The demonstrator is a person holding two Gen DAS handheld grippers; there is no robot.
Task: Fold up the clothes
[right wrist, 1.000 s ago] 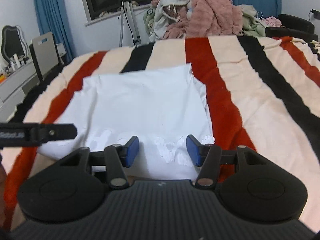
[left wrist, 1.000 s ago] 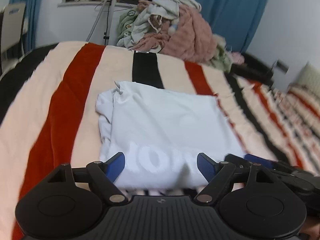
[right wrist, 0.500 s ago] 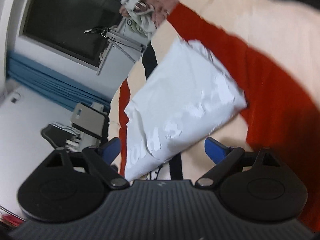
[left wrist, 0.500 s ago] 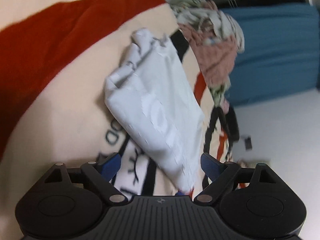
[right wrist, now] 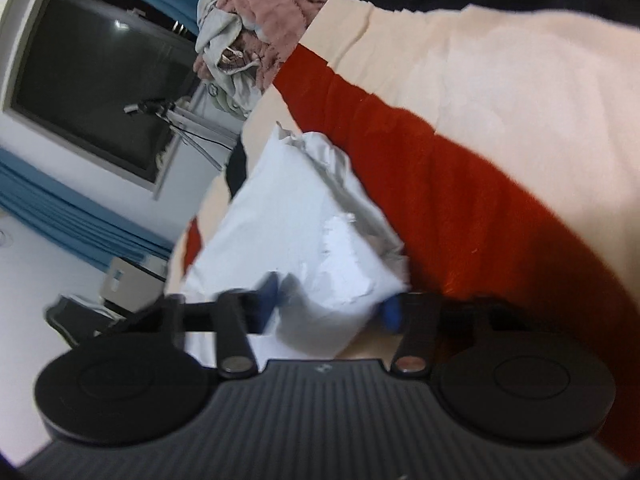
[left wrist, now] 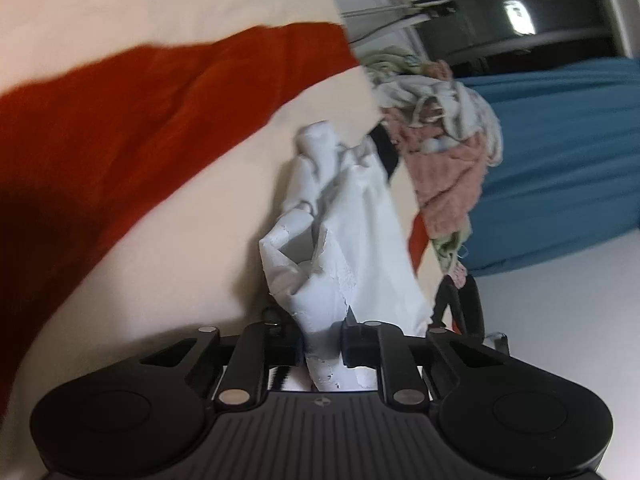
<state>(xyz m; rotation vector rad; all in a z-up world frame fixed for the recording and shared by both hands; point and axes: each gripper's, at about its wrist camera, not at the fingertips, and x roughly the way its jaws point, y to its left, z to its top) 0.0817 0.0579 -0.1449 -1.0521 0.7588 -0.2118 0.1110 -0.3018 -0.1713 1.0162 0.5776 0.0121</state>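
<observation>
A folded white T-shirt (left wrist: 352,248) with white lettering lies on the striped bed. In the left wrist view my left gripper (left wrist: 323,344) is rolled sideways and shut on the shirt's near edge, which bunches between the blue pads. In the right wrist view the same shirt (right wrist: 288,224) fills the middle. My right gripper (right wrist: 330,306) is also rolled and its blue pads sit on either side of the shirt's near corner, with a wad of fabric between them; the view is blurred.
The bedspread (left wrist: 120,128) has cream, red and black stripes. A heap of pink and grey clothes (left wrist: 444,152) sits at the bed's far end, also in the right wrist view (right wrist: 256,24). A tripod (right wrist: 172,116), dark window and blue curtains (left wrist: 560,160) stand behind.
Both grippers rolled sideways and dropped to the shirt's near edge. The left gripper closed on it from open. The right gripper's jaws narrowed around the near corner.
</observation>
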